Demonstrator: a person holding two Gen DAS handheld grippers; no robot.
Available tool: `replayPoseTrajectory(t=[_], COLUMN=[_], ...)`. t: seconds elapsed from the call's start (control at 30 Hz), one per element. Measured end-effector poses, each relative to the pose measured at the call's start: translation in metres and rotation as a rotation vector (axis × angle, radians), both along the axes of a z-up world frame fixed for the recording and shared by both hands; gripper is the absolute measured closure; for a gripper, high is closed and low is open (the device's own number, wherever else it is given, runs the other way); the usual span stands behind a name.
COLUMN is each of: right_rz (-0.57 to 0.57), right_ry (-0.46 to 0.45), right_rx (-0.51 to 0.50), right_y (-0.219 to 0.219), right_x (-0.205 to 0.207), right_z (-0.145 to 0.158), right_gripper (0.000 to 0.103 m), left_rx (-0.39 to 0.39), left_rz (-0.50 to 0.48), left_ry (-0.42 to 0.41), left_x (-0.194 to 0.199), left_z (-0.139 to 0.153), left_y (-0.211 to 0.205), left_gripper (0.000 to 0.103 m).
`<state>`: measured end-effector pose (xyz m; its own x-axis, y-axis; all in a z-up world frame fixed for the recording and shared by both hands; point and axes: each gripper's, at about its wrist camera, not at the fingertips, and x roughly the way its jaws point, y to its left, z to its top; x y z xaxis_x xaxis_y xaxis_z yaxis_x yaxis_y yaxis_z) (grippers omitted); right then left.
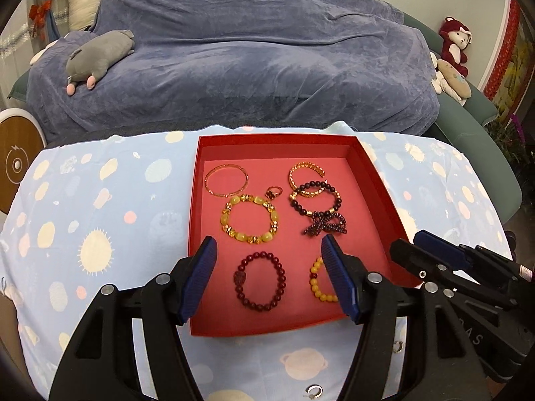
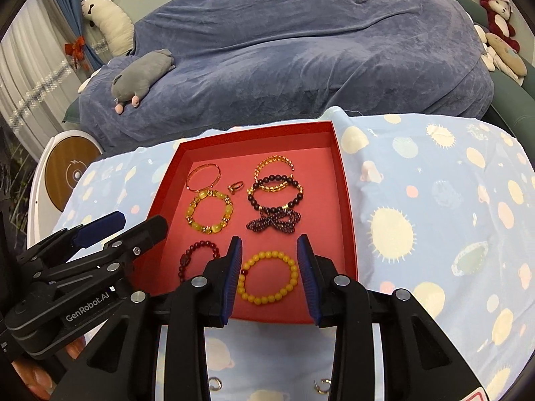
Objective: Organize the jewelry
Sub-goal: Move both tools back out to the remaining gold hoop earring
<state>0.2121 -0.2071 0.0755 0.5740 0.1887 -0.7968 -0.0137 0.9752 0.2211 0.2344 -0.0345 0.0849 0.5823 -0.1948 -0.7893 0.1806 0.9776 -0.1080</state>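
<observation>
Left wrist view is showing my left gripper (image 1: 269, 250) hanging above the near end of the red tray (image 1: 378, 180), jaws standing wide with nothing between the pads; the dark red bead bracelet (image 1: 260, 280) is lying below the gap, untouched. My right gripper (image 2: 269, 254) is hovering over the same end, jaws spread more narrowly and also empty, with the yellow bead bracelet (image 2: 267, 277) lying beneath them. Beyond my fingertips the jade-and-gold bracelet (image 1: 249, 219), the ring (image 1: 273, 192), two gold bangles and the dark beaded pieces are all sitting inside the tray. On the spotted cloth (image 1: 100, 200), close under my wrists, small metal hoops (image 2: 215, 384) are waiting. I am judging the bracelets as placed; next I am probably needing a fine pinch on those hoops.
</observation>
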Motion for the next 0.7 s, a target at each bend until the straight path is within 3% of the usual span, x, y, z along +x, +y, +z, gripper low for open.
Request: replayPoseTrajectory(t=[0.27, 0.7], right_rz=[-0.018, -0.049], right_ry=[0.032, 0.106], right_rx=[-0.017, -0.034], right_y=[-0.01, -0.019], right_x=[-0.053, -0.117], right_z=[-0.008, -0.046], right_gripper=[0.069, 0.069], left_rx=[-0.003, 0.023], left_rz=[-0.006, -0.011], left_ry=[0.027, 0.093], left_x=[-0.052, -0.119], left_z=[-0.006, -0.044], left_y=[0.001, -0.003], left_gripper=[0.041, 0.041])
